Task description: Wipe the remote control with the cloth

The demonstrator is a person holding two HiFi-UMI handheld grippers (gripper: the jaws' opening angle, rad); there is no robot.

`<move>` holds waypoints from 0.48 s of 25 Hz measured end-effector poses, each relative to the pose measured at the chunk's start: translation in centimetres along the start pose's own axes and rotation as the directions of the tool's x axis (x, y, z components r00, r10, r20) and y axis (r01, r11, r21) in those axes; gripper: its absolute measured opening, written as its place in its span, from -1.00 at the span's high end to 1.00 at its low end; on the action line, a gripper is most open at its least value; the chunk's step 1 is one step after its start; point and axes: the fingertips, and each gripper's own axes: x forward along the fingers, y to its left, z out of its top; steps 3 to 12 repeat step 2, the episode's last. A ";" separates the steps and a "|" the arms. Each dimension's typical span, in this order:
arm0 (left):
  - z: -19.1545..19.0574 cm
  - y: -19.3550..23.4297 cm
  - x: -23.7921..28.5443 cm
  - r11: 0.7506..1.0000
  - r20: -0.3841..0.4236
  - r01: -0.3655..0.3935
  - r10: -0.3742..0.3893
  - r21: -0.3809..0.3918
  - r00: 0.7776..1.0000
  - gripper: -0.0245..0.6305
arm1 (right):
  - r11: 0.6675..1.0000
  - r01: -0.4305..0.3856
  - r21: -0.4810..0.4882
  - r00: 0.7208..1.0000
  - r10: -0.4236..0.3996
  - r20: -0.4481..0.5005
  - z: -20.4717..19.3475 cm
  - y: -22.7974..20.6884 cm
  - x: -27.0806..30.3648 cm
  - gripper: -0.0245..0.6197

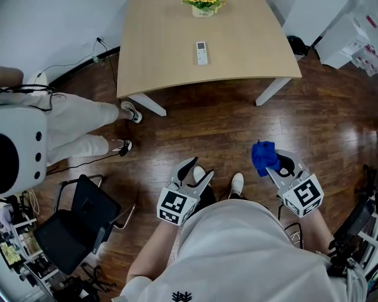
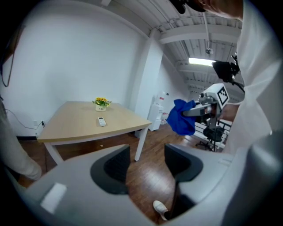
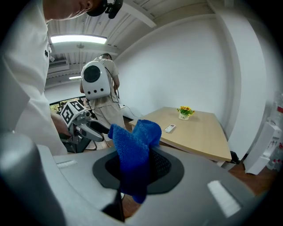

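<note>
A white remote control (image 1: 202,52) lies on the light wooden table (image 1: 165,65), far ahead of both grippers; it also shows small in the left gripper view, remote (image 2: 101,121), and in the right gripper view, remote (image 3: 170,128). My right gripper (image 1: 273,163) is shut on a blue cloth (image 1: 264,156), which bunches up between its jaws, cloth (image 3: 134,150). My left gripper (image 1: 194,173) stands open with nothing between its jaws, over the wooden floor. From the left gripper view the blue cloth (image 2: 180,117) hangs off the right gripper.
A small pot of yellow flowers (image 1: 203,6) stands at the table's far edge. Another person in light clothes (image 1: 65,127) stands at the left near cables. A black chair (image 1: 77,224) is at lower left. White boxes (image 1: 354,35) sit at upper right.
</note>
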 end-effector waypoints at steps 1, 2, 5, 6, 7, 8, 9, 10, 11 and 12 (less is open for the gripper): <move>-0.1 0.0 0.0 1.000 -0.001 -0.001 0.001 -0.002 1.000 0.11 | 1.000 -0.001 0.000 1.000 0.001 0.000 0.0 0.0 0.0 0.68; -0.2 0.0 -0.1 1.000 -0.003 -0.002 0.002 -0.003 1.000 0.11 | 1.000 -0.003 0.001 1.000 0.003 0.001 -0.1 0.1 0.0 0.68; -0.2 0.0 -0.1 1.000 -0.003 -0.002 0.002 -0.003 1.000 0.11 | 1.000 -0.003 0.001 1.000 0.003 0.001 -0.1 0.1 0.0 0.68; -0.2 0.0 -0.1 1.000 -0.003 -0.002 0.002 -0.003 1.000 0.11 | 1.000 -0.003 0.001 1.000 0.003 0.001 -0.1 0.1 0.0 0.68; -0.2 0.0 -0.1 1.000 -0.003 -0.002 0.002 -0.003 1.000 0.11 | 1.000 -0.003 0.001 1.000 0.003 0.001 -0.1 0.1 0.0 0.68; -0.2 0.0 -0.1 1.000 -0.003 -0.002 0.002 -0.003 1.000 0.11 | 1.000 -0.003 0.001 1.000 0.003 0.001 -0.1 0.1 0.0 0.68; -0.2 0.0 -0.1 1.000 -0.003 -0.002 0.002 -0.003 1.000 0.11 | 1.000 -0.003 0.001 1.000 0.003 0.001 -0.1 0.1 0.0 0.68; -0.2 0.0 -0.1 1.000 -0.003 -0.002 0.002 -0.003 1.000 0.11 | 1.000 -0.003 0.001 1.000 0.003 0.001 -0.1 0.1 0.0 0.68; -0.2 0.0 -0.1 1.000 -0.003 -0.002 0.002 -0.003 1.000 0.11 | 1.000 -0.003 0.001 1.000 0.003 0.001 -0.1 0.1 0.0 0.68; -0.2 0.0 -0.1 1.000 -0.003 -0.002 0.002 -0.003 1.000 0.11 | 1.000 -0.003 0.001 1.000 0.003 0.001 -0.1 0.1 0.0 0.68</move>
